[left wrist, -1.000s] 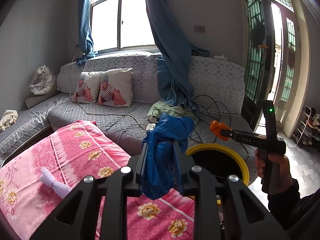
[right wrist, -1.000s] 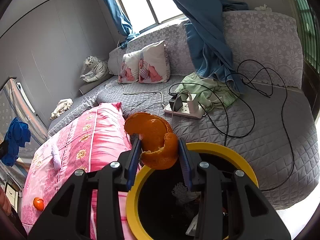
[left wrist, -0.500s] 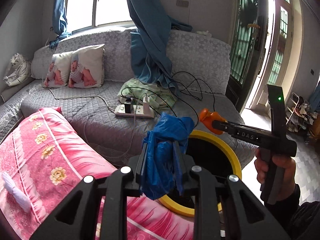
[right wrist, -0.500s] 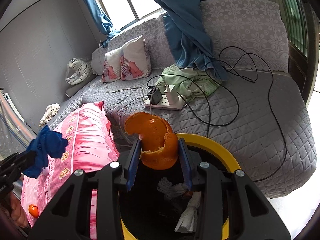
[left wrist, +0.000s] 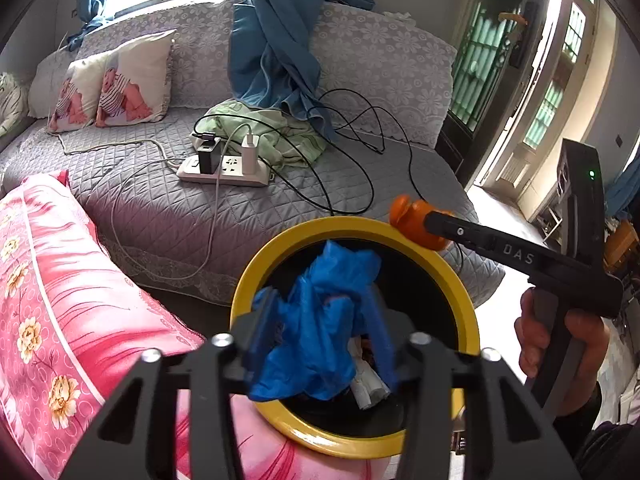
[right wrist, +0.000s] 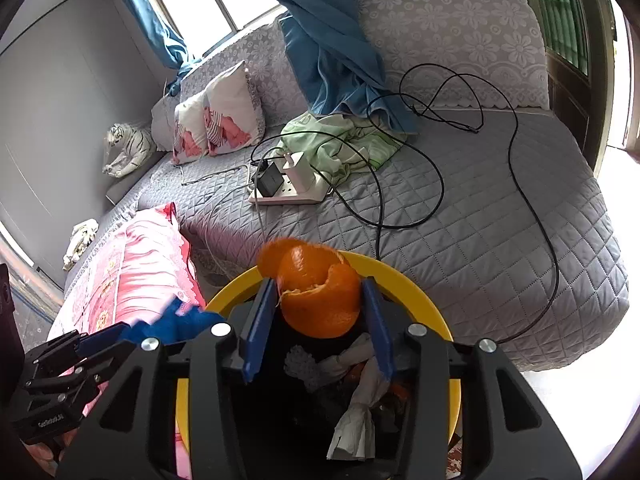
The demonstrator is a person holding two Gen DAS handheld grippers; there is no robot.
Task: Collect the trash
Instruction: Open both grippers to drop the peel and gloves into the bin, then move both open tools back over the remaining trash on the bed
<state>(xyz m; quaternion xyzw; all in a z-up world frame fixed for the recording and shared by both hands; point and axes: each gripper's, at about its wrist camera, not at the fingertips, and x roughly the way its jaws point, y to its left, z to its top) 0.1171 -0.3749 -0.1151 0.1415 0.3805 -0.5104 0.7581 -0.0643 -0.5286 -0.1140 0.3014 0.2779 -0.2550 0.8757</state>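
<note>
A yellow-rimmed black trash bin (left wrist: 280, 248) stands between the pink quilt and the grey sofa bed. My left gripper (left wrist: 322, 304) hangs over its mouth with its jaws opening; a crumpled blue plastic bag (left wrist: 316, 340) sits loosely between the pads. My right gripper (right wrist: 319, 285) is above the bin's far rim (right wrist: 416, 300), jaws opening too. An orange peel (right wrist: 320, 308) lies between its pads with a gap at the left pad, its top blurred. White tissue (right wrist: 360, 400) lies inside the bin. In the left wrist view, the right gripper (left wrist: 412, 220) reaches in from the right.
A pink flowered quilt (left wrist: 60, 300) borders the bin on the left. The grey quilted sofa bed (left wrist: 360, 184) carries a white power strip (left wrist: 224, 168), black cables (right wrist: 520, 184), a green cloth (right wrist: 336, 144) and pillows (left wrist: 116, 80). A hand (left wrist: 536, 340) holds the right tool.
Both grippers came down over the bin, the left one moving in from the quilt side. Both pairs of jaws have spread; the blue bag and orange peel now sit loose between them.
</note>
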